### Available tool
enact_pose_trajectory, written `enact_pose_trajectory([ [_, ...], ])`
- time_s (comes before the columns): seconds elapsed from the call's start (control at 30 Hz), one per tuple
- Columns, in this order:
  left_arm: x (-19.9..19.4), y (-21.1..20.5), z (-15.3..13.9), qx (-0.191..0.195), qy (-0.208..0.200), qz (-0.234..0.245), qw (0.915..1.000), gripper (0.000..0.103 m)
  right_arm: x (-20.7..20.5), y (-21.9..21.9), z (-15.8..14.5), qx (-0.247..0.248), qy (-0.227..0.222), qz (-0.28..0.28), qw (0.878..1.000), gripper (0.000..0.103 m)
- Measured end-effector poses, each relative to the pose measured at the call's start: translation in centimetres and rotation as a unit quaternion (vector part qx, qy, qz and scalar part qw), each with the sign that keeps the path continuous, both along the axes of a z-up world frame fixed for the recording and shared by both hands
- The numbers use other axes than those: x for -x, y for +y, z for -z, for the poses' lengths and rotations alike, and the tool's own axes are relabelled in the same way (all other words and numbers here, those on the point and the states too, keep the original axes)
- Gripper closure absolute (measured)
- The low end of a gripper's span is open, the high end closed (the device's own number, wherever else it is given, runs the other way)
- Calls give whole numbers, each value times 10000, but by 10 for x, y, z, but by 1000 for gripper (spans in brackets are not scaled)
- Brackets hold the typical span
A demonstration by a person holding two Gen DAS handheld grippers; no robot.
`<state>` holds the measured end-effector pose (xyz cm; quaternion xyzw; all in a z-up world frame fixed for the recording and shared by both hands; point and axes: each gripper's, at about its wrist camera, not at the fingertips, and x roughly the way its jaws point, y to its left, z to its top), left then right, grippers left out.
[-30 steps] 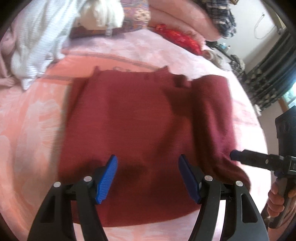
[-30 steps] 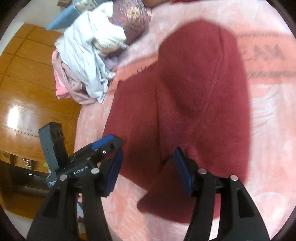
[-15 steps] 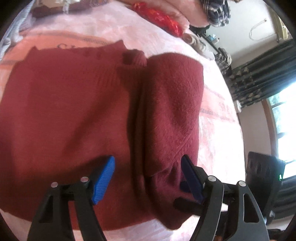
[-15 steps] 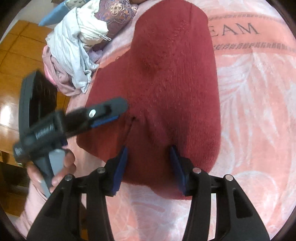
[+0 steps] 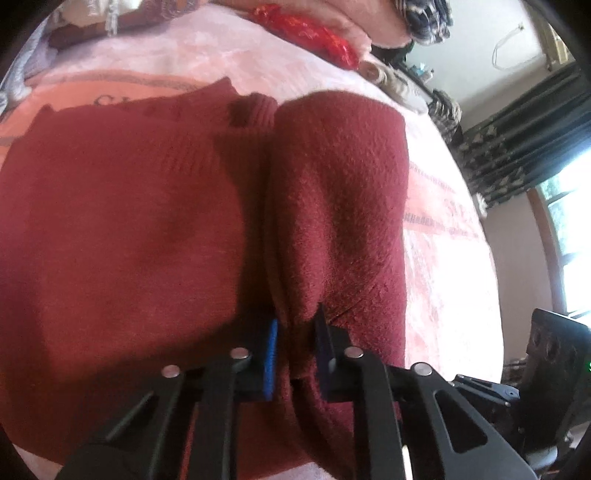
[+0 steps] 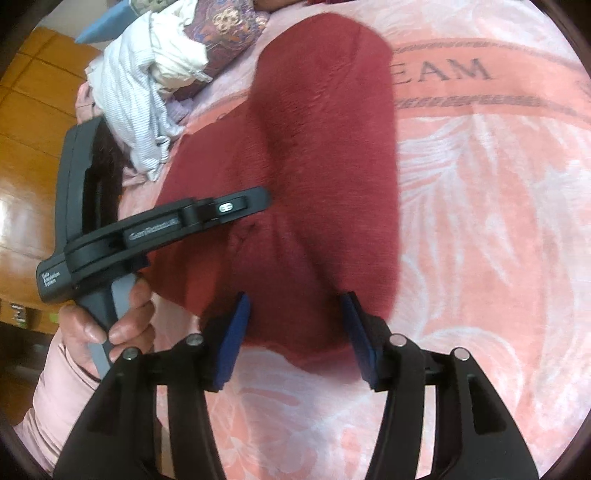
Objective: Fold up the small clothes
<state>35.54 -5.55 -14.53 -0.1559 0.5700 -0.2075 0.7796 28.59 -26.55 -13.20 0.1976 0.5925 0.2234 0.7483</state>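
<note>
A dark red knitted sweater [image 5: 122, 221] lies flat on the pink blanket, its right side folded over onto the body as a long flap [image 5: 340, 199]. My left gripper [image 5: 295, 350] is shut on the near end of that flap. In the right wrist view the sweater [image 6: 325, 147] runs away from me. My right gripper [image 6: 295, 332] is open, its blue pads either side of the sweater's near end. The left gripper [image 6: 236, 205] shows there from the side, over the cloth.
A pink blanket [image 6: 480, 221] with lettering covers the bed. A pile of white and pink clothes [image 6: 147, 74] and a patterned pillow lie at the far left. Red cloth [image 5: 306, 33] and bedding lie at the head. A wooden wardrobe [image 6: 22, 147] stands left.
My left gripper has closed on the folded flap's near end. My right gripper has opened and let go of the sweater, staying at its near end.
</note>
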Motion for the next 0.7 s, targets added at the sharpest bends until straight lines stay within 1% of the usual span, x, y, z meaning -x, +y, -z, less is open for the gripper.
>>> enact_pose_trajectory([
  [0.07, 4, 6, -3, 67, -67, -47, 9999, 89, -1, -5, 1, 94, 29, 84, 9999, 48],
  [0.13, 11, 14, -9, 65, -212, -75, 9997, 89, -1, -8, 1, 285, 12, 152, 9995, 48],
  [0.2, 17, 19, -13, 58, -300, -73, 9995, 89, -1, -11, 2, 343, 36, 183, 9992, 48],
  [0.3, 26, 35, -20, 129, -350, -131, 9992, 90, 0, -11, 4, 343, 59, 197, 9992, 48],
  [0.43, 36, 62, -39, 177, -573, -199, 9980, 90, -1, -5, 4, 228, 34, 167, 9996, 48],
  [0.57, 37, 87, -60, -2, -891, -256, 9957, 90, -2, 6, 2, 152, 17, 65, 9999, 48],
  [0.63, 36, 102, -68, 21, -959, -268, 9950, 90, -2, 17, 1, 91, 2, -24, 10000, 48],
  [0.7, 34, 112, -75, 6, -1026, -264, 9944, 90, 0, 18, 0, 59, -24, -114, 9999, 48],
])
